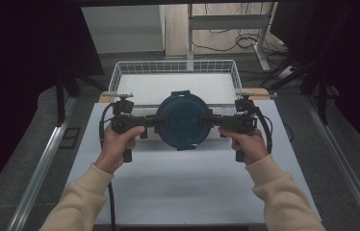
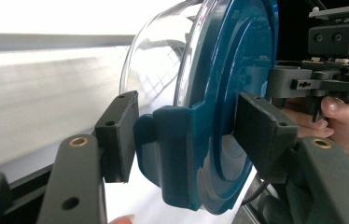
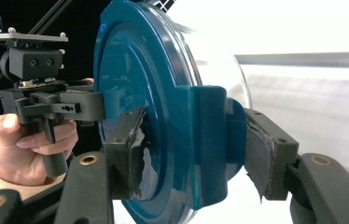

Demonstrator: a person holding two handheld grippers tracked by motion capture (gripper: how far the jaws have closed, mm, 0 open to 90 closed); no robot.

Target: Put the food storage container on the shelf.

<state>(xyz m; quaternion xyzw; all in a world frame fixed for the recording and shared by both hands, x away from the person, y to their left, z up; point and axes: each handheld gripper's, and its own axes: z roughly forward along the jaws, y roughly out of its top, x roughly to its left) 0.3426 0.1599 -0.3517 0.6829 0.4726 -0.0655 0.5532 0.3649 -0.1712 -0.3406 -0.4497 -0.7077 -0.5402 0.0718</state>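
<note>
A round container with a dark blue lid (image 1: 184,120) and a clear glass bowl (image 2: 163,60) is held up above the white table (image 1: 178,192), just in front of the wire basket. My left gripper (image 1: 161,121) is shut on its left side latch (image 2: 177,154), one pad under the latch and one on the lid's top. At the opposite edge my right gripper (image 1: 208,120) is shut on the right side latch (image 3: 207,140) in the same way. In each gripper view the lid (image 3: 130,70) stands on edge between the jaws, with the other gripper (image 2: 298,84) beyond it.
A white wire basket (image 1: 175,66) with a pale floor stands at the table's far edge, right behind the container. Dark stands and cables crowd the floor at the back right (image 1: 284,62). A metal rail (image 1: 43,163) runs along the table's left side.
</note>
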